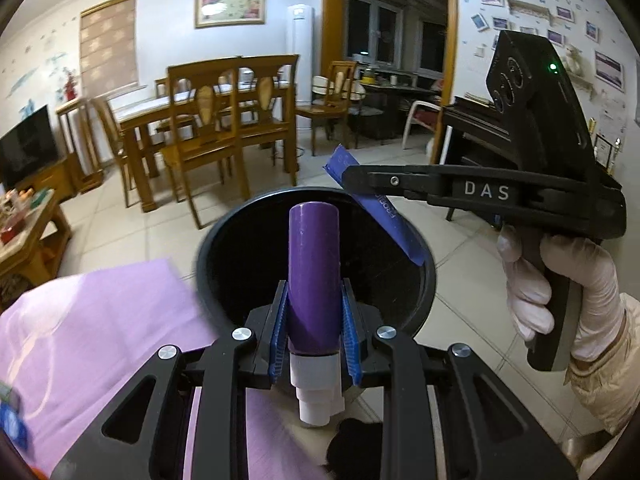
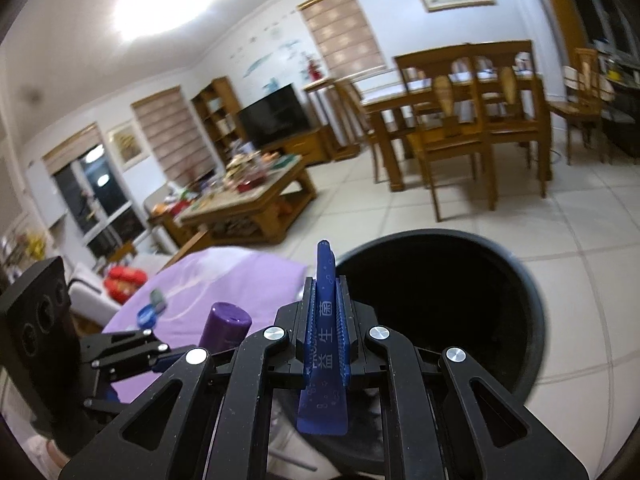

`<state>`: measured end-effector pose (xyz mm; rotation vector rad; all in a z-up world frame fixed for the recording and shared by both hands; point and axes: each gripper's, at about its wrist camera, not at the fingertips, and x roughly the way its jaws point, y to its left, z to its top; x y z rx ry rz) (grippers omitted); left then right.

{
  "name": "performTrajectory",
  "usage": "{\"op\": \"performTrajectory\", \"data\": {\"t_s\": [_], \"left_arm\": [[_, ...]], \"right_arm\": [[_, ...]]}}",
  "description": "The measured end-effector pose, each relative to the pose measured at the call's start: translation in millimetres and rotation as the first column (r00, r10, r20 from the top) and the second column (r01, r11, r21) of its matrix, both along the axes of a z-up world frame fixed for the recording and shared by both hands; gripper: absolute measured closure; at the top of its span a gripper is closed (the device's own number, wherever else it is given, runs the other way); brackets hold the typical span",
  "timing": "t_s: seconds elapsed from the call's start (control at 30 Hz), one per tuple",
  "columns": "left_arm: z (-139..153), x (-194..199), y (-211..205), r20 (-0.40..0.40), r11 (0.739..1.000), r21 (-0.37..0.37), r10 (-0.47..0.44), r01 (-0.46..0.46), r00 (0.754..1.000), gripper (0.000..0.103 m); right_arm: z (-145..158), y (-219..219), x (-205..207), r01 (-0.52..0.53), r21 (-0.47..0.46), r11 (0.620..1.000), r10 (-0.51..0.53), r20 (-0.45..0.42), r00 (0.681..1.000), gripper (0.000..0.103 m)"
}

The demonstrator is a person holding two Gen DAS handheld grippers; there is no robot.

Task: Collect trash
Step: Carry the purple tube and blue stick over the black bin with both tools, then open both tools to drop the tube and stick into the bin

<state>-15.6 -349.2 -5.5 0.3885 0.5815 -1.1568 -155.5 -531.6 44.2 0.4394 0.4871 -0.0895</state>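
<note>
Both hands loaded, both over the bin. Left hand-held gripper (image 1: 314,320) is clamped on a purple bottle (image 1: 314,276), blue pads squeezing its lower body, white cap end pointing back toward the camera, the closed purple end out over the black trash bin (image 1: 224,240). Right hand-held gripper (image 2: 326,320) is pinched tight on a flat blue sachet (image 2: 325,364), w/ white print on it, held edge-on so it sticks out past both ends of the pads. From the left wrist view that sachet hangs tilted across the bin's far-right rim, partly inside the opening.

Bin sits on the tiled floor (image 1: 460,280), touching or just beside the edge of the purple-covered counter (image 1: 100,320). A blue cap (image 2: 145,316) and 1 small greenish bit lie on that counter near its far edge, prob more trash to fetch.

Risks, as I read it: sachet is light and flat, so on release it could catch the rim and flip out onto the floor instead of dropping in. Bottle is round and smooth; if it's let go too near the counter-side rim it may glance off and roll. Also the 2 grippers are close over 1 opening, so they could bump if both move in together. Frames are a bit blurred.
</note>
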Motion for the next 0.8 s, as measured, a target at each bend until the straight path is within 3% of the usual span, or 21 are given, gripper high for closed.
{"op": "performTrajectory", "data": {"t_s": [0.4, 0.8], "left_arm": [[-40, -5, -58, -0.030, 0.996, 0.076, -0.037, 0.040, 0.999, 0.079], [-58, 5, -73, -0.066, 0.993, 0.119, -0.016, 0.024, 0.998, 0.078]], "right_arm": [[-48, -68, -15, 0.105, 0.060, 0.993, -0.102, -0.044, 0.994, 0.092], [-75, -80, 13, 0.126, 0.101, 0.987, -0.119, -0.074, 0.990, 0.091]]}}
